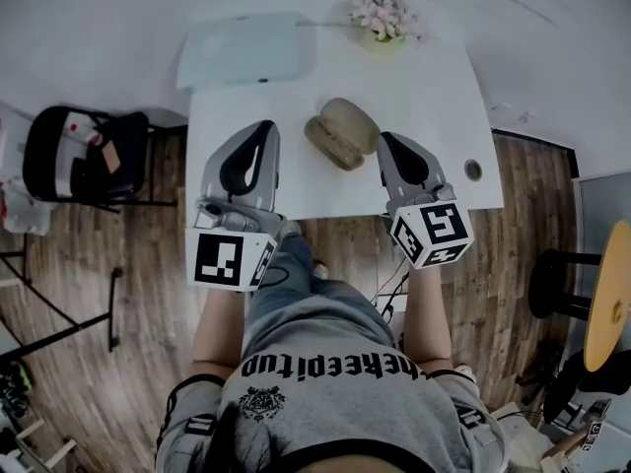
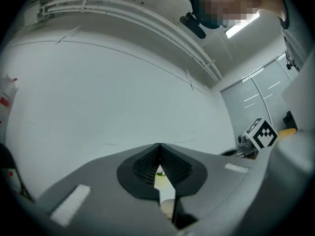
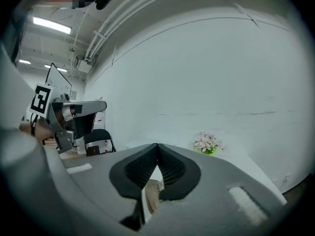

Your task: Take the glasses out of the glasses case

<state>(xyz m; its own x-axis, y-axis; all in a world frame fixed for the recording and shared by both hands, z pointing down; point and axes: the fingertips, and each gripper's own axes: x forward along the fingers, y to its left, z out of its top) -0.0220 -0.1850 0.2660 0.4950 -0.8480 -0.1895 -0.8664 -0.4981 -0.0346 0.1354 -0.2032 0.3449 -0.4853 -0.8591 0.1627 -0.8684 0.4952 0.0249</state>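
Left claw: showing shut, tips meeting, gripping nothing, pointing out over the near-left part of the white worktop. Right claw: likewise pressing tip to tip, carrying nothing, hovering just beside the right end of the glasses case; whether touching it or not, not discernible. Glasses case: beige, rounded, lying on the worktop near its front edge, sitting between the two claws, close to the right one and apart from the left; peeking in part through the gap below the right claw's black ribbed pads; lid shut or ajar not discernible. Pot of pink flowers: standing at the far edge of the worktop, beyond the case. Pale flat board: lying at the far-left corner. Black chair: standing on the wooden floor, left of the worktop.
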